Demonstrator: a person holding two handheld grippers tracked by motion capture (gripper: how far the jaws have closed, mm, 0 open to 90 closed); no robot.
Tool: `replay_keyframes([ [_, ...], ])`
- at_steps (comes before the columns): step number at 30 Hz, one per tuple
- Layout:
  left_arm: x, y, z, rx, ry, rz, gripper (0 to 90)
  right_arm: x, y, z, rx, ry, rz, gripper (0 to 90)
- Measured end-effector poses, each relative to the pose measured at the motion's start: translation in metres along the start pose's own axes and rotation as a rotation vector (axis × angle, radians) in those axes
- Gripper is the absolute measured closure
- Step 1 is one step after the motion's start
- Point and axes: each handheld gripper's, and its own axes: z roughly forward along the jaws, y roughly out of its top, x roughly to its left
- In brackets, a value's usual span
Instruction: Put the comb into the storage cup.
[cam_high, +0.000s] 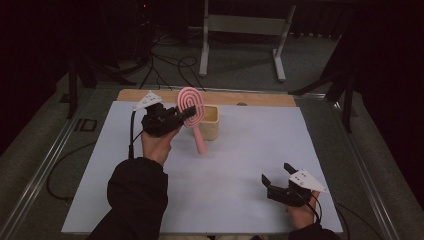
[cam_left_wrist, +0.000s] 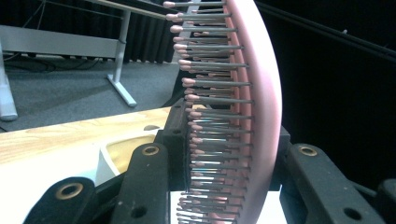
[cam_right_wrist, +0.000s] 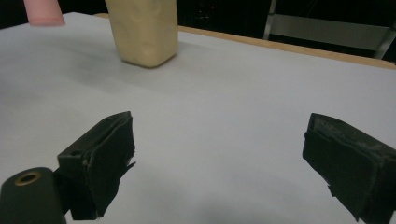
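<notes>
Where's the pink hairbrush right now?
High view, far left-centre: the pink hairbrush is held upright in the left gripper, just in front of the beige container.

Brush (cam_left_wrist: 261, 93) handle below frame edge; cup (cam_right_wrist: 142, 30) top & brush tip cropped

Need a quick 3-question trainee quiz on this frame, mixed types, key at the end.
1. True or false: the right tongs are shut on the cream container.
2. Which tongs hold the pink hairbrush? A) left B) right C) neither
3. Fill in: the brush's handle points ____, toward the white table sheet.

Key: 1. False: they are open and hold nothing, near the table's front edge. 2. A: the left tongs clamp the brush head, bristles seen between the jaws in the left gripper view. 3. down.
</notes>
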Motion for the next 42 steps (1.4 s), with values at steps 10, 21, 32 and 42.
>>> replay_keyframes([
  [10, 0.005, 0.009, 0.000, -0.003, 0.008, 0.006, 65.1, -0.002, -0.001, 0.000, -0.002, 0.000, 0.010, 8.9],
  [21, 0.007, 0.016, 0.005, -0.004, 0.016, 0.011, 65.0, -0.004, -0.002, 0.000, -0.011, -0.011, 0.012, 8.9],
  [32, 0.012, 0.024, 0.009, -0.004, 0.041, 0.023, 65.0, -0.002, -0.002, 0.001, -0.007, -0.013, 0.010, 8.9],
  [42, 0.013, 0.034, 0.009, -0.005, 0.062, 0.041, 65.0, -0.002, -0.002, 0.000, -0.014, -0.019, 0.013, 9.0],
])
